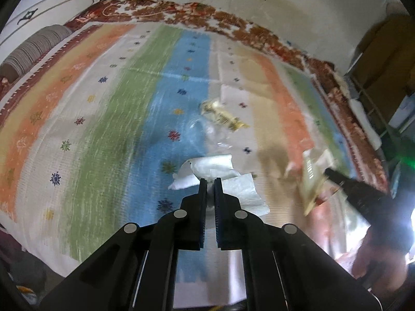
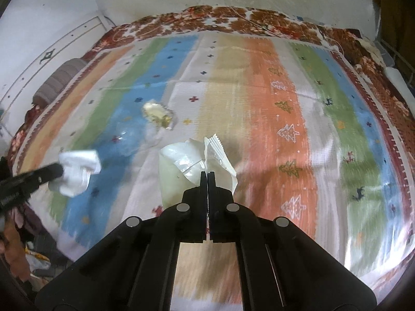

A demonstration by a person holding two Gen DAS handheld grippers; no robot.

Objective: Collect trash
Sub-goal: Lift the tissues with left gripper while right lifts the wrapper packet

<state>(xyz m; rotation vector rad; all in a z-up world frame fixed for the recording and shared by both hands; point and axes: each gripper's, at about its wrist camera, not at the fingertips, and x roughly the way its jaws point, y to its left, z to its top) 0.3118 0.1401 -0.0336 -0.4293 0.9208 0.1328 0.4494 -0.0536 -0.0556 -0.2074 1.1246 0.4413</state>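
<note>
The left tool (image 1: 210, 180) is clenched on a crumpled white paper tissue (image 1: 207, 167), held clear above the bed. The right tool (image 2: 207, 173) is clenched on a pale, glossy plastic wrapper with a crimped edge (image 2: 197, 160), also lifted off the bed. Beyond both, a clear crinkled plastic wrapper with gold print (image 1: 220, 115) lies on the bed's striped blanket of blue, green, orange and white bands (image 2: 280, 83). A grey ribbed bolster pillow (image 1: 33, 49) rests at the bed's left edge.
</note>
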